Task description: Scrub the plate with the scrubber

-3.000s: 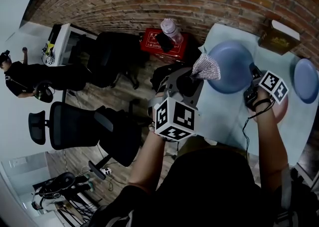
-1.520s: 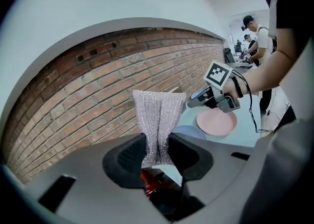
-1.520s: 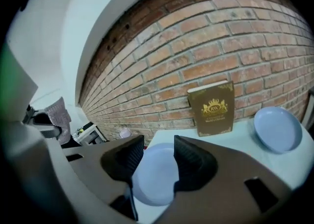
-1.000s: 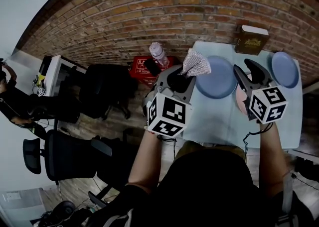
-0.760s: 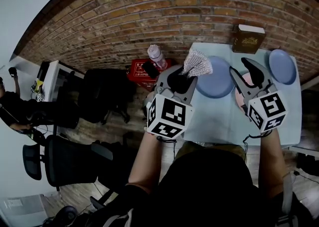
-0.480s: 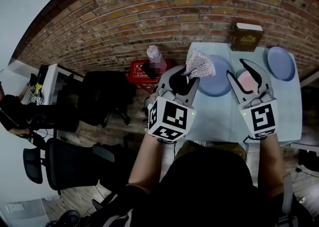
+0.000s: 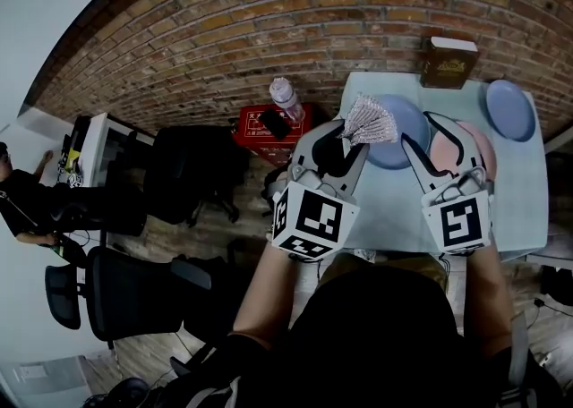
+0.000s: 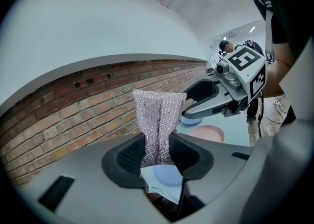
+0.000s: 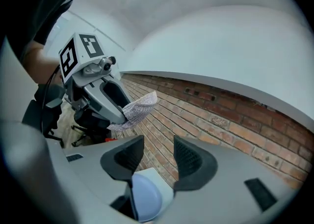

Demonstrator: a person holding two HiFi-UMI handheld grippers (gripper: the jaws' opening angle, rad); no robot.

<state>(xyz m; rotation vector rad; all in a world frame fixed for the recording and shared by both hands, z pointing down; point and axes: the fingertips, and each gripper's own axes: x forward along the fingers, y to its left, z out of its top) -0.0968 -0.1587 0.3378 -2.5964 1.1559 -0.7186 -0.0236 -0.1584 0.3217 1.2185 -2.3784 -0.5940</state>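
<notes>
Against the brick wall (image 7: 269,12) stands a pale desk (image 7: 385,209), with black office chairs (image 7: 134,294) on the floor to its left. Both tongs are held up over the near-left part of the desk, tips toward the wall.

The left tongs (image 8: 158,155) have jaws closed tight on the lower end of the scrubber (image 8: 158,115), a silvery mesh cloth that fans out above the jaws. The right tongs (image 9: 156,155) have jaws apart with a moderate gap, nothing between them and touching nothing.

Plates lie in a row on the desk: blue plate (image 7: 410,115) at left, pink plate (image 7: 450,151) in the middle, second blue plate (image 7: 510,109) at the far right.

From the head view the scrubber overlaps the left rim of the blue plate. The right tongs sit over where the blue plate and pink plate meet, just beside the scrubber and apart from it. Both gripper views show the scrubber raised clear of the plate, no contact.

Brown box (image 7: 449,61) at the desk's back edge. Red box (image 7: 269,122) on the floor by the desk, with a clear bottle (image 7: 285,95) at it.
</notes>
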